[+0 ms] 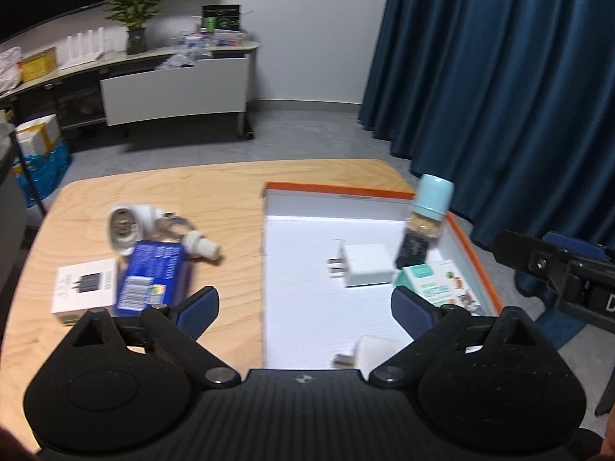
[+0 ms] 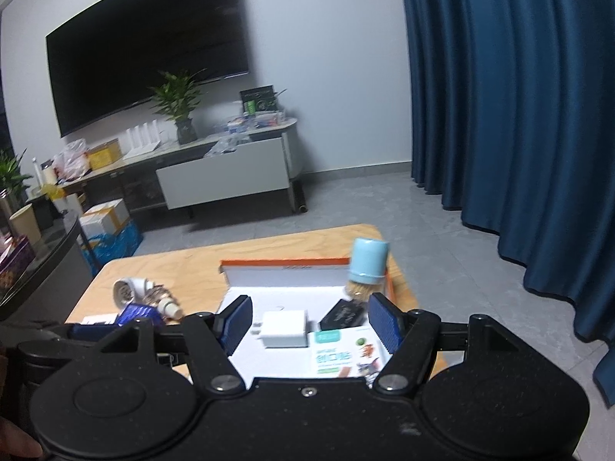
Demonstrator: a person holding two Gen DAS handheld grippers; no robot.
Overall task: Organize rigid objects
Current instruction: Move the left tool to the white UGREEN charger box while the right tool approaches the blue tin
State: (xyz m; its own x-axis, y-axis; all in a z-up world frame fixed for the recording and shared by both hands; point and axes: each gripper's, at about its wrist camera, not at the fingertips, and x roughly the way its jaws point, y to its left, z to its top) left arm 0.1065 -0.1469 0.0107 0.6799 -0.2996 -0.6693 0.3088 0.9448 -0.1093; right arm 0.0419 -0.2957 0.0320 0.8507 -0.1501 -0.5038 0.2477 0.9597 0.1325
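A white tray with an orange rim [image 1: 476, 253] lies on the right half of the wooden table [image 1: 230, 192]. In it are a white charger [image 1: 363, 265], a second white plug [image 1: 369, 351] at the near edge, a teal-and-white carton [image 1: 438, 288] and a jar with a pale blue cap [image 1: 432, 207] leaning at the far right corner. My left gripper [image 1: 305, 307] hangs open and wide over the tray's near left part, with nothing between its pads. My right gripper [image 2: 309, 322] is open above the charger [image 2: 284, 326] and carton [image 2: 338, 353], gripping neither.
Left of the tray lie a blue box [image 1: 153, 276], a white charger box [image 1: 84, 288] and white round adapters [image 1: 127, 223]. A black flat item [image 2: 342, 315] rests in the tray by the jar [image 2: 365, 265]. A blue curtain [image 1: 499, 77] hangs on the right.
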